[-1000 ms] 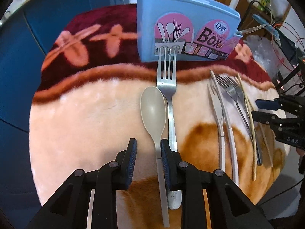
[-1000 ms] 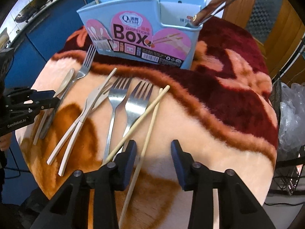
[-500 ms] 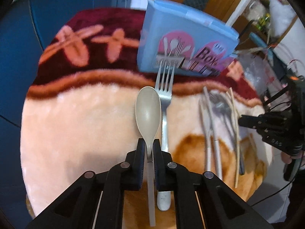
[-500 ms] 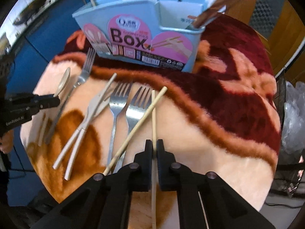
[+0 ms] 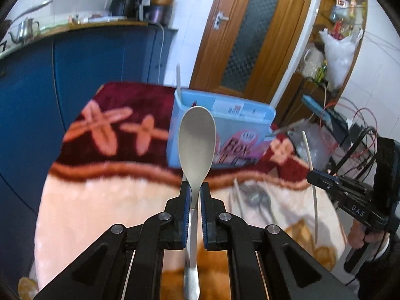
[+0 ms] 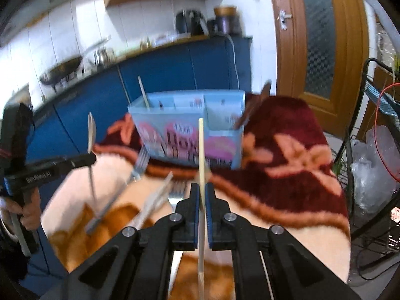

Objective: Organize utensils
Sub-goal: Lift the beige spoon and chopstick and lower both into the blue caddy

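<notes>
My left gripper (image 5: 194, 187) is shut on the handle of a beige spoon (image 5: 196, 142) and holds it upright above the table, bowl up, in front of the blue utensil box (image 5: 225, 130). My right gripper (image 6: 202, 190) is shut on a pale chopstick (image 6: 201, 150) and holds it upright in front of the same box (image 6: 190, 130). Each gripper shows in the other view: the right one with its chopstick (image 5: 325, 177), the left one with the spoon (image 6: 85, 161). Forks and a knife (image 6: 152, 200) lie on the blanket.
The table is covered by a plush peach and maroon blanket (image 5: 105, 200). The box holds a stick (image 6: 143, 93) at its left and a brown handle (image 6: 252, 110) at its right. Blue cabinets (image 5: 87, 57) stand behind, a wire rack (image 6: 370, 135) at the right.
Both grippers closed on their utensils, the spoon and the chopstick, and lifted them off the blanket. Both cameras have tilted up, so the room behind the box now shows.
</notes>
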A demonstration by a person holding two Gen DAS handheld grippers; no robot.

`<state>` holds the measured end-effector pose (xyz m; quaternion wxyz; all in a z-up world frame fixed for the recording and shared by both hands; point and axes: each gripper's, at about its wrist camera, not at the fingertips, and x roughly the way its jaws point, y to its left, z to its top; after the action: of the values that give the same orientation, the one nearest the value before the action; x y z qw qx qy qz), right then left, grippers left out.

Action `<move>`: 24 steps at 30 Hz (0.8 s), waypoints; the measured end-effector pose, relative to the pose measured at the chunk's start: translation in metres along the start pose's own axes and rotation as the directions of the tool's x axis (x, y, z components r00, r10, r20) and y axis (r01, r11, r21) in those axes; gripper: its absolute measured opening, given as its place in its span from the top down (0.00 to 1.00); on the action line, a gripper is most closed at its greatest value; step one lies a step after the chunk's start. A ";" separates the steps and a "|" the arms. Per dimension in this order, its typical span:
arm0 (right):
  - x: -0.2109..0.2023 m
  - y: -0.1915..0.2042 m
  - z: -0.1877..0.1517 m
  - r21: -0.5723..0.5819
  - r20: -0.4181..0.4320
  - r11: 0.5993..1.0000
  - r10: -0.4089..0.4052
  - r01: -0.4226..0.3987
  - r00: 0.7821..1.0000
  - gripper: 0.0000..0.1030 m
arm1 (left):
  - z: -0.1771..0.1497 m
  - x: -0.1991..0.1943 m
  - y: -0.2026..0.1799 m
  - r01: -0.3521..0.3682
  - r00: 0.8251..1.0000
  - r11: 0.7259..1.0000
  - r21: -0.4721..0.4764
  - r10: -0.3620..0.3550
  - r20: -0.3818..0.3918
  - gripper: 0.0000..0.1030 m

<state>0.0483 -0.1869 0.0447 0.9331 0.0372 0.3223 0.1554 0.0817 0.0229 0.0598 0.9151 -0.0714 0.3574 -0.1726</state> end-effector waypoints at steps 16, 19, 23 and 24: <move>0.003 0.007 0.018 0.069 0.187 0.997 0.020 -0.033 0.982 0.94 | 0.072 -0.033 -0.010 -0.003 0.964 1.000 -0.005 0.004 0.265 0.93; 0.004 0.004 0.018 0.086 0.192 0.995 0.025 -0.042 0.981 0.94 | 0.087 -0.031 -0.010 -0.008 0.956 1.000 -0.009 0.010 0.293 0.93; 0.003 0.002 0.019 0.095 0.203 0.994 0.028 -0.048 0.979 0.93 | 0.103 -0.017 -0.009 -0.023 0.952 1.000 -0.014 0.027 0.304 0.93; 0.003 0.002 0.020 0.094 0.208 0.994 0.027 -0.048 0.978 0.93 | 0.106 -0.013 -0.009 -0.023 0.952 1.000 -0.017 0.027 0.304 0.93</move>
<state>0.0619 -0.1837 0.0590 0.9554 0.1055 0.2302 0.1521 0.1422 0.0202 0.1483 0.9608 -0.0987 0.2144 -0.1456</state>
